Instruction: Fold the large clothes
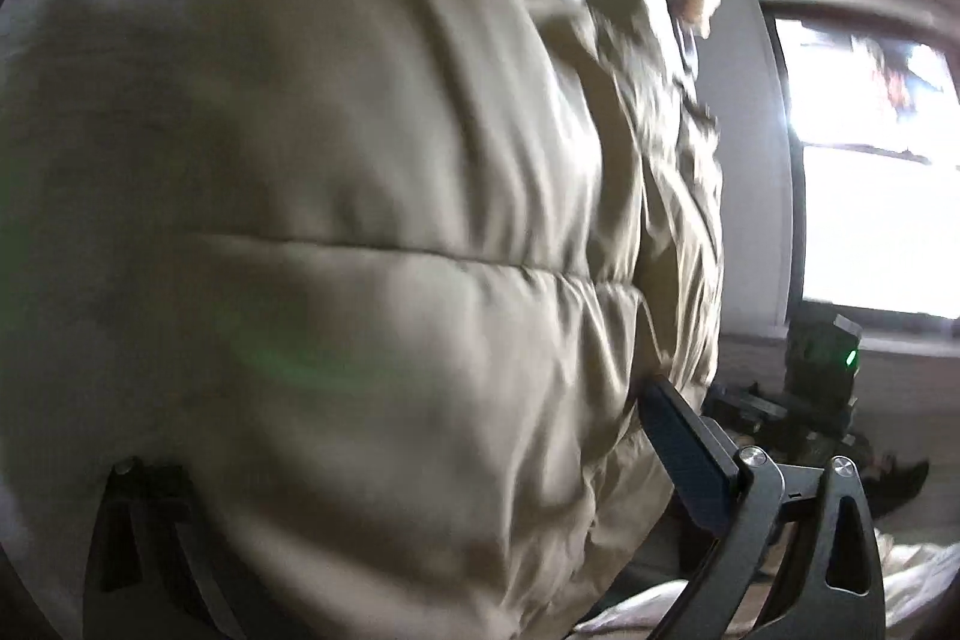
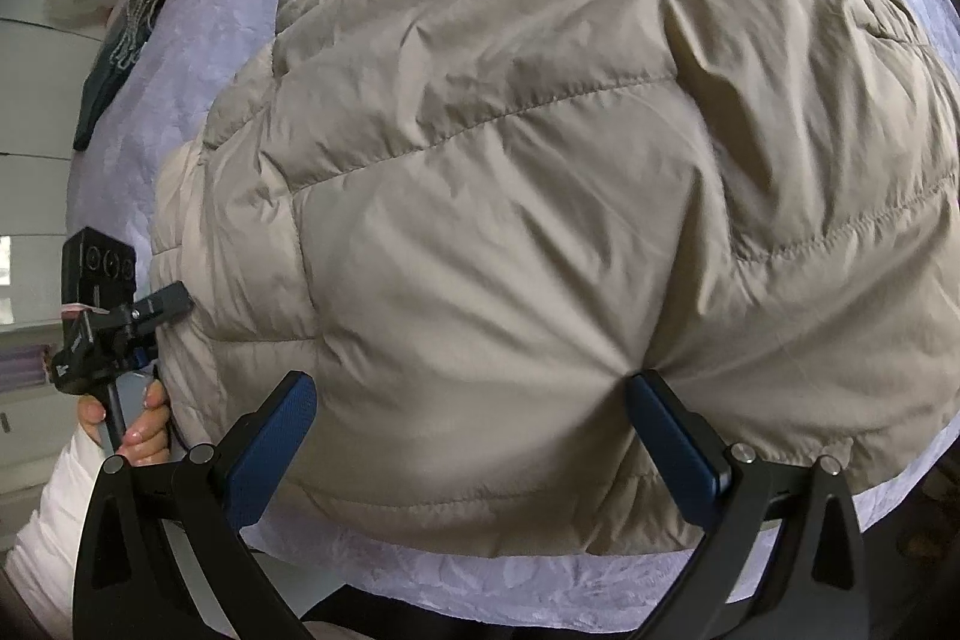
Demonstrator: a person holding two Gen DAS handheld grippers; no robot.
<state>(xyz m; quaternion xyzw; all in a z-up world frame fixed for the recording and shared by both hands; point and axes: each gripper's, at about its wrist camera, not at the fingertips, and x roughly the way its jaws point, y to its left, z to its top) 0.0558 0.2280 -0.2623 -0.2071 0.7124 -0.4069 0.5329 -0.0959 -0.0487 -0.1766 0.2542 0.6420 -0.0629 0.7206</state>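
I see one beige puffer jacket (image 2: 540, 220) on the bed (image 2: 240, 58), lavender margins free; right gripper (image 2: 468, 436) jaws wide, left gripper (image 2: 174, 307) jaws untellable.

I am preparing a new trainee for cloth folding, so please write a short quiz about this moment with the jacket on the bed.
1. True or false: the beige puffer jacket lies on a lilac bedspread.
2. Choose one. The jaws of the right gripper are: A) shut with nothing between them; B) wide open with the jacket's near edge between them; C) closed on a hanger.
3. Short answer: in the right wrist view, at which edge of the jacket is the left gripper?

Key: 1 true; 2 B; 3 the edge at the picture's left.
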